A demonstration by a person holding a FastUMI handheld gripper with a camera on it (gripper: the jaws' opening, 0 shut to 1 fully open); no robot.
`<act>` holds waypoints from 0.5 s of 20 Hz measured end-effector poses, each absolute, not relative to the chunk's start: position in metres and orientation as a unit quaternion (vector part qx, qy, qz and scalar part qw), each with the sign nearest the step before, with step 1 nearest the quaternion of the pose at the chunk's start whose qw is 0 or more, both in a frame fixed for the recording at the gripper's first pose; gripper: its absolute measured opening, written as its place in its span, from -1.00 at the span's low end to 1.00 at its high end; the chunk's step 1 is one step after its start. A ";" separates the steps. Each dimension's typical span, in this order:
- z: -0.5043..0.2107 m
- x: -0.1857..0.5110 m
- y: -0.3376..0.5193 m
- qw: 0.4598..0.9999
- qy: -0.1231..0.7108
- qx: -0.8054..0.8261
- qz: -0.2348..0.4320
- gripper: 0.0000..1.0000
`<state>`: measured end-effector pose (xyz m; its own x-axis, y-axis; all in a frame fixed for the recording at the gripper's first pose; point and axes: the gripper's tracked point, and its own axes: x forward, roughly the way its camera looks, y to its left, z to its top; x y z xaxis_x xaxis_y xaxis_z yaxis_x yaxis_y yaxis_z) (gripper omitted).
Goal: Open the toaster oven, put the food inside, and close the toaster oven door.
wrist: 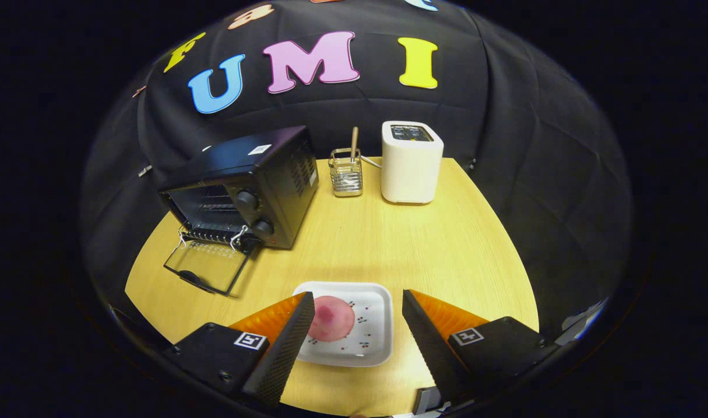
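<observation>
Gripper (358, 302): the two fingers stand wide apart and hold nothing; they hang above the near part of the table, tips pointing toward the plate.
Left finger (293, 334): its inner edge overlaps the near-left side of the food in this view; contact cannot be confirmed, and it appears to be above the food rather than on it.
Right finger (426, 337): apart from the plate, just beside its right edge in this view.
Food (331, 318): a round, flat pinkish piece with a darker patch, lying on the left half of the plate, between the fingers and closer to the left one.
Plate (371, 325): white, square with rounded corners, small dark marks on its surface; it rests flat on the table between the fingers.
Table (389, 244): light wood top.
Toaster oven (244, 186): black, at the far left of the table, well beyond the left finger; two knobs on its front right.
Oven door (206, 264): glass, swung fully down and lying open in front of the oven; the wire rack inside is visible.
Utensil holder (346, 172): wire basket with one wooden handle standing in it, between the oven and the toaster.
Toaster (411, 162): white, upright, at the far edge of the table, just right of the holder.
</observation>
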<state>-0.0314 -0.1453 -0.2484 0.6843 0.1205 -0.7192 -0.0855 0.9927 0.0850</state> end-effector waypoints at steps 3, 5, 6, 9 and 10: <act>-0.264 -0.032 -0.157 0.906 0.415 0.021 0.080 0.99; -0.272 -0.033 -0.160 0.900 0.424 0.023 0.101 0.99; -0.278 -0.032 -0.164 0.898 0.426 0.019 0.108 0.98; -0.304 -0.035 -0.174 0.885 0.452 0.006 0.113 0.98; -0.314 -0.038 -0.175 0.877 0.467 0.009 0.114 0.99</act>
